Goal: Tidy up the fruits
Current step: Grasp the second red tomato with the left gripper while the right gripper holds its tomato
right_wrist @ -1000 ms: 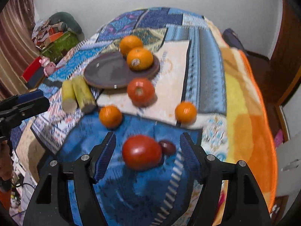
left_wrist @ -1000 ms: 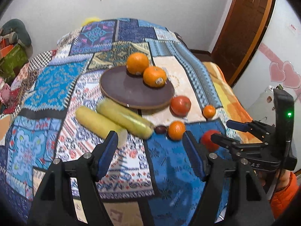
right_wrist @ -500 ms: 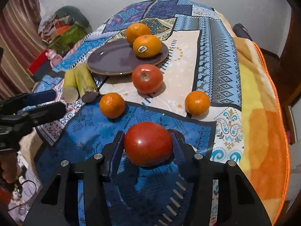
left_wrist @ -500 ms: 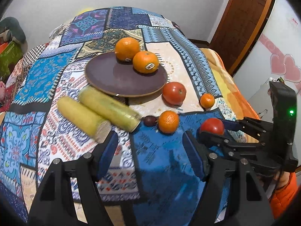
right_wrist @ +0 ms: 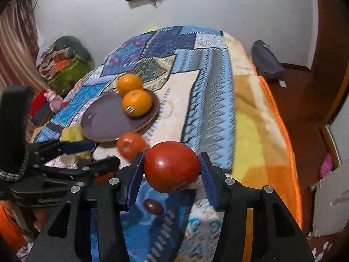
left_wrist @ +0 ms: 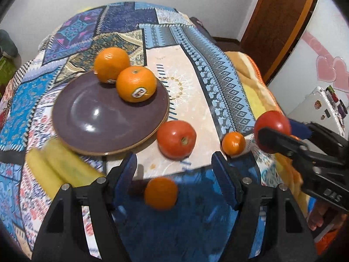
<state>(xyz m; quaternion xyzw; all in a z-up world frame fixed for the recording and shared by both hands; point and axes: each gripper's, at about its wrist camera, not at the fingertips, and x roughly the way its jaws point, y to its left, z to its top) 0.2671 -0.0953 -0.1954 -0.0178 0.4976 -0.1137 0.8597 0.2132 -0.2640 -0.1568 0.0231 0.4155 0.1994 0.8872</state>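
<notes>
My right gripper point(right_wrist: 172, 170) is shut on a red tomato point(right_wrist: 171, 166) and holds it above the patchwork cloth; it shows at the right of the left wrist view point(left_wrist: 272, 128). My left gripper point(left_wrist: 174, 178) is open, with a small tangerine point(left_wrist: 161, 193) between its fingers. A dark purple plate point(left_wrist: 98, 120) holds two oranges point(left_wrist: 136, 84). A second tomato point(left_wrist: 176, 139) lies right of the plate, and another tangerine point(left_wrist: 233, 143) lies further right.
Two yellow-green wrapped cylinders point(left_wrist: 54, 166) lie left of my left gripper, below the plate. A small dark date-like fruit point(right_wrist: 153, 206) lies on the cloth under the held tomato. The bed edge with an orange blanket point(right_wrist: 272, 144) drops off to the right.
My right gripper closed on the tomato and lifted it off the cloth. My left gripper moved forward and down so that the tangerine now sits between its fingers.
</notes>
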